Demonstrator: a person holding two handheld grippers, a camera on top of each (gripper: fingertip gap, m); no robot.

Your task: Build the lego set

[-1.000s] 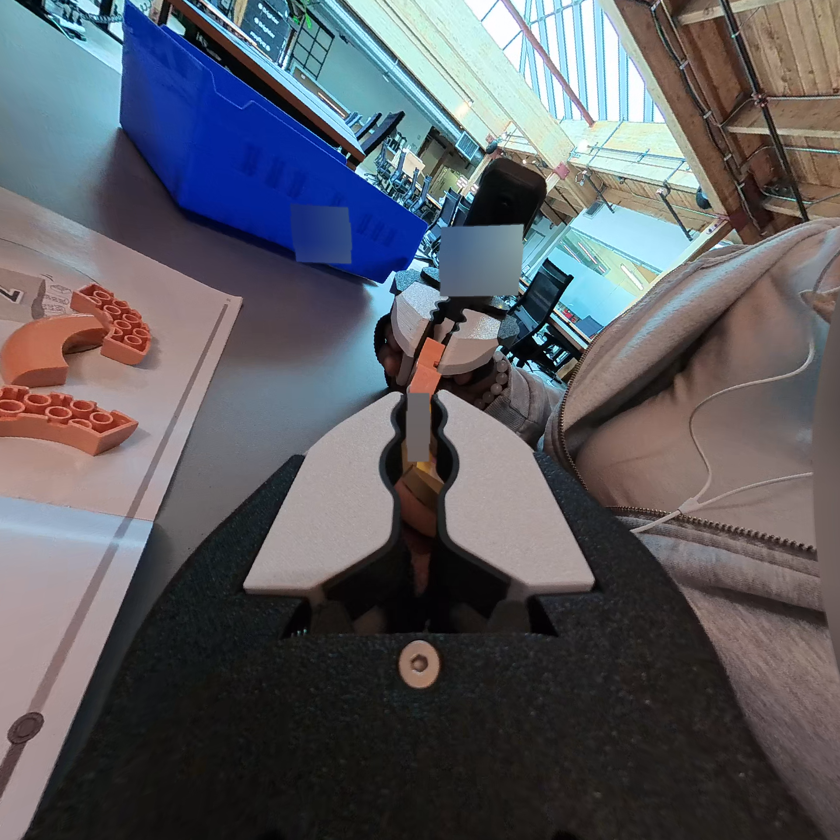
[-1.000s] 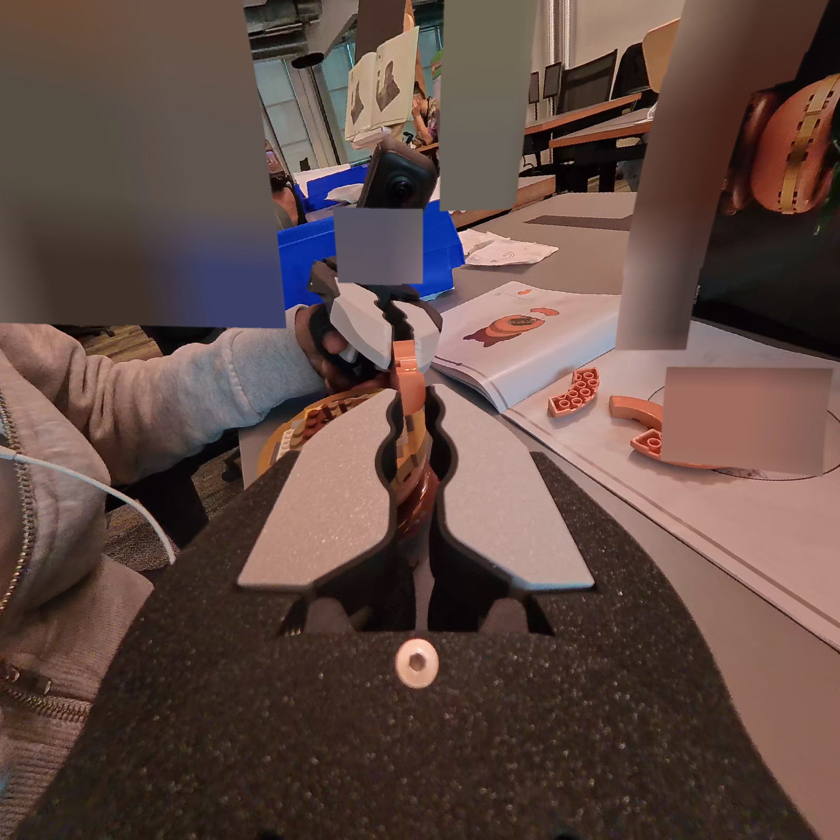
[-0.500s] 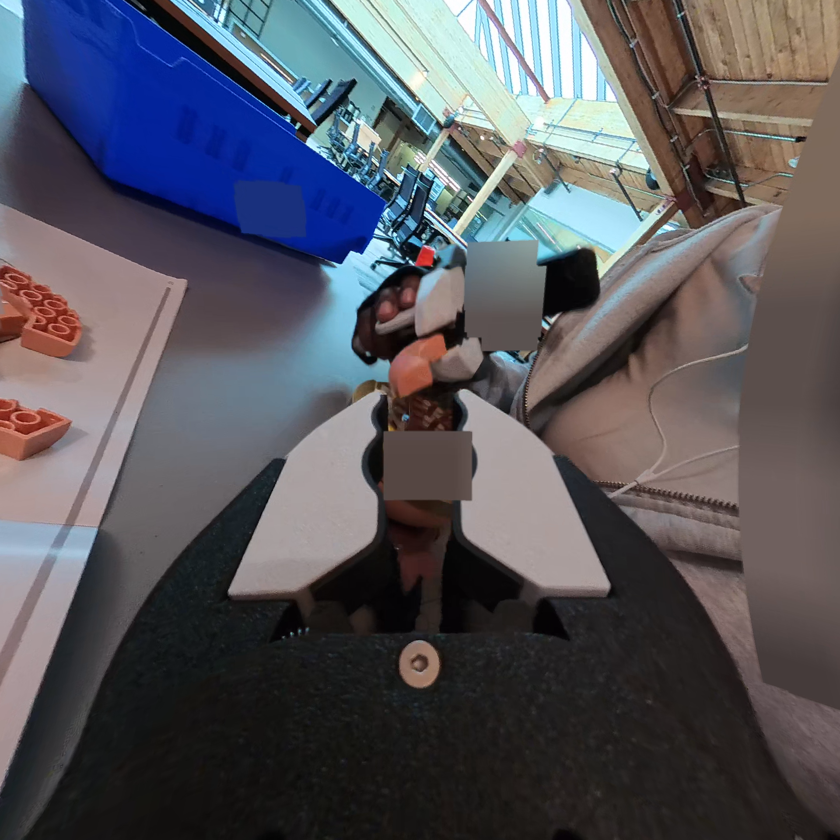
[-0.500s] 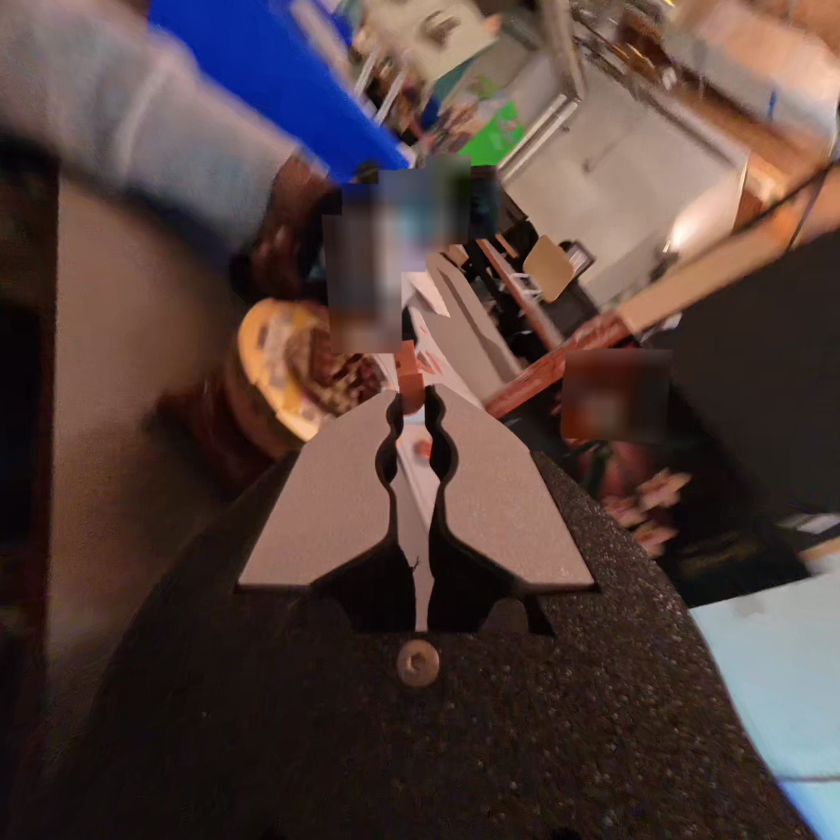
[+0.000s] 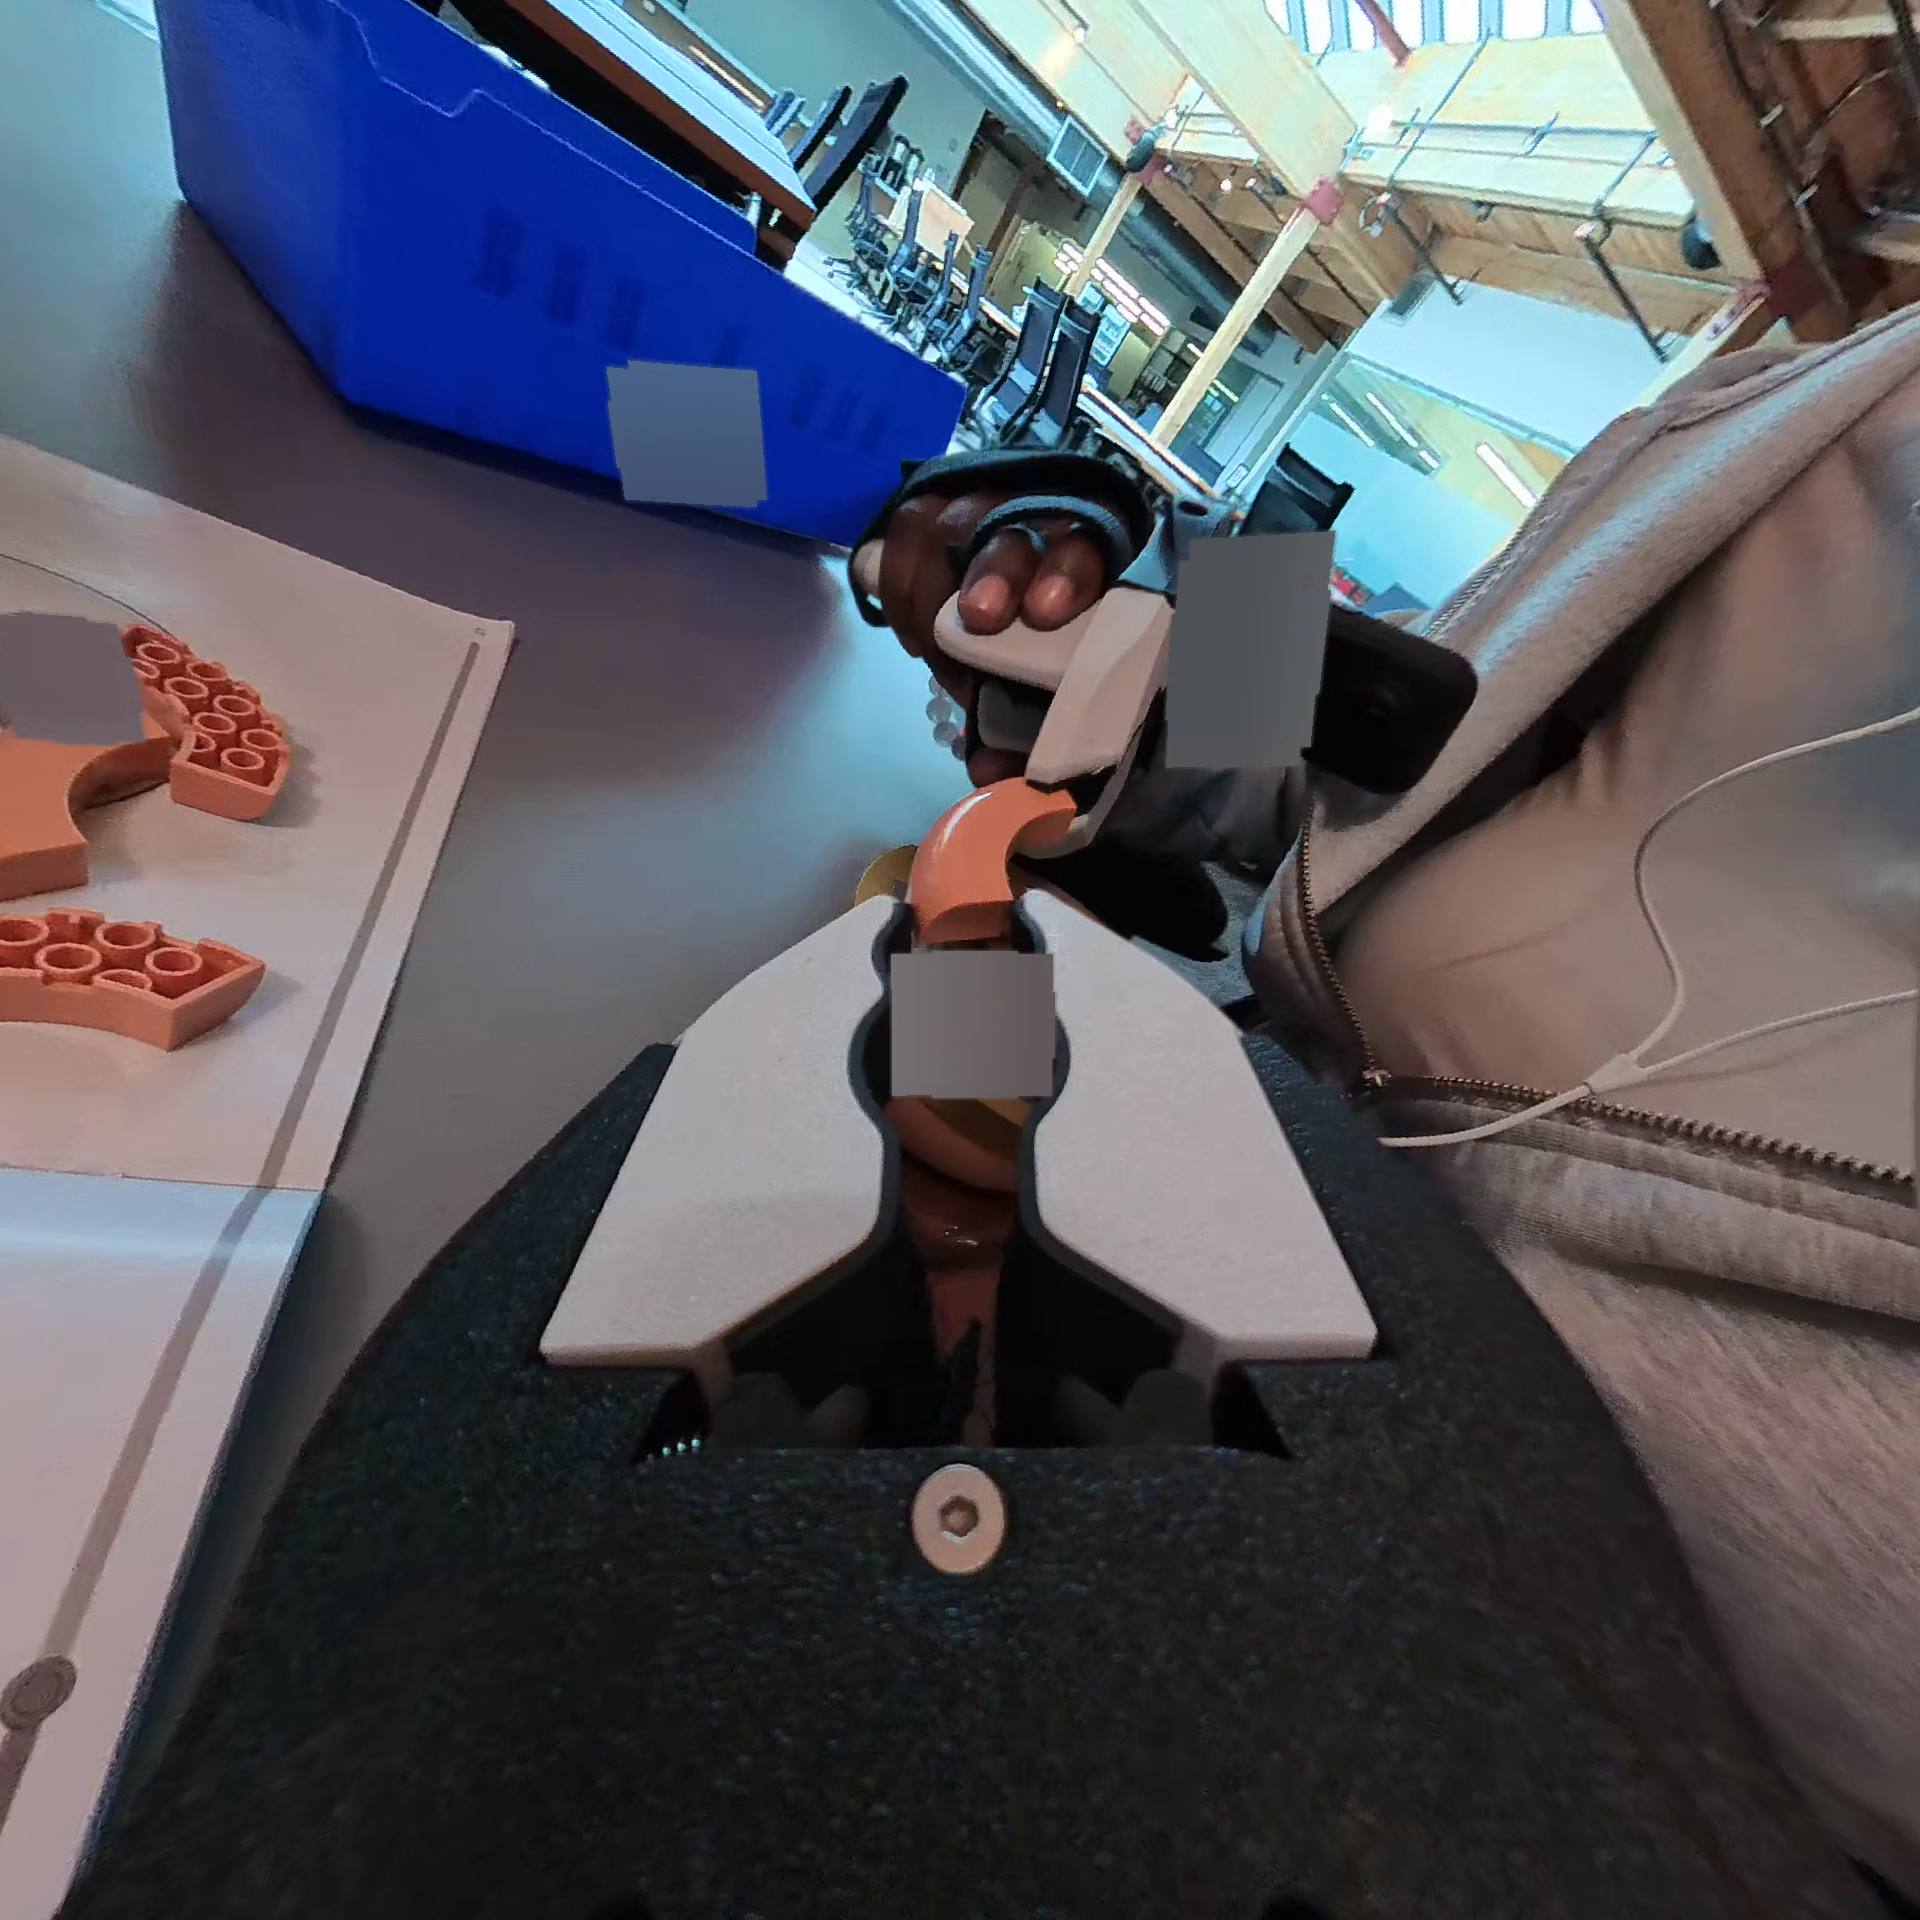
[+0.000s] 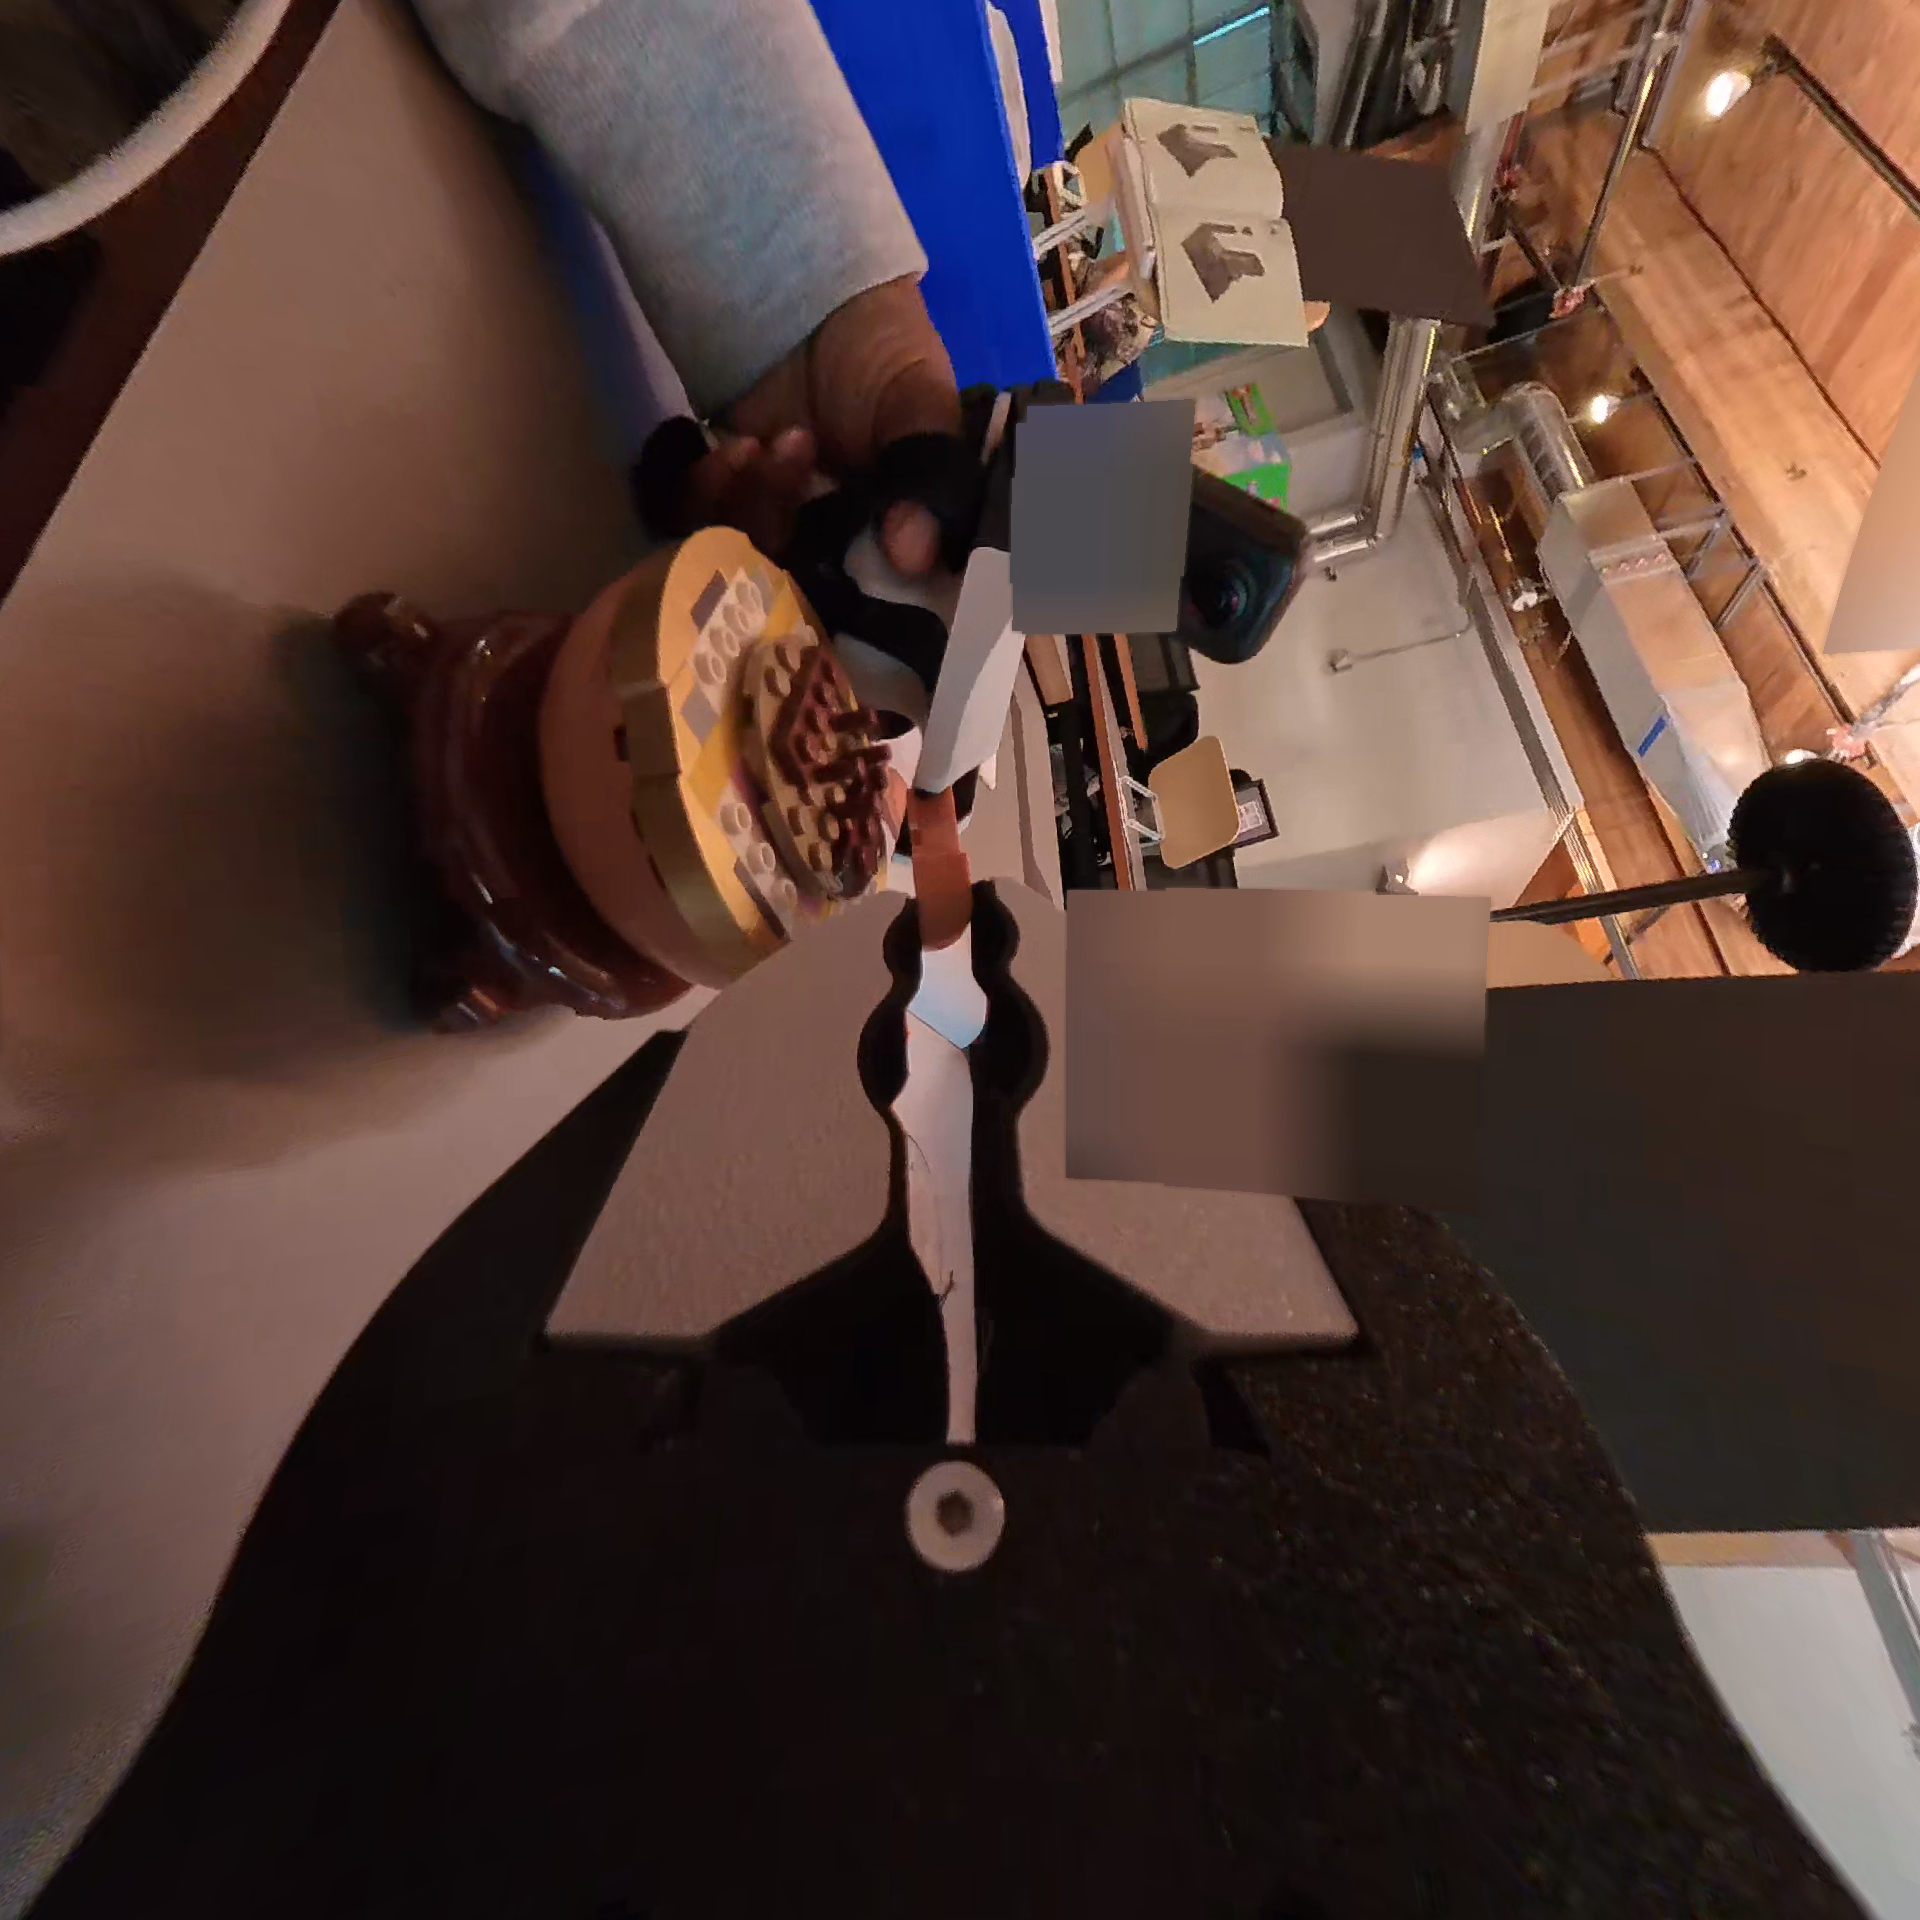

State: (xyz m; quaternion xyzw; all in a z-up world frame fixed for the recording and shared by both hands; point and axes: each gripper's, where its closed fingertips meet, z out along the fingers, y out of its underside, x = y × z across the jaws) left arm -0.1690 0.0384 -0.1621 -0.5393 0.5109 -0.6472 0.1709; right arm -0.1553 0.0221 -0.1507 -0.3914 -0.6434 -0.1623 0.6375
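Closest to the left wrist camera, the left hand-held gripper (image 5: 966, 920) clamps the round brown-and-tan lego build (image 6: 665, 769). Beyond it, the right hand-held gripper (image 6: 948, 914) pinches a curved orange brick (image 5: 977, 847) beside the build's studded top. Seating it likely needs studs aligned, then straight pressure. Spare orange arch bricks (image 5: 125, 977) lie on the bench (image 5: 644, 727).
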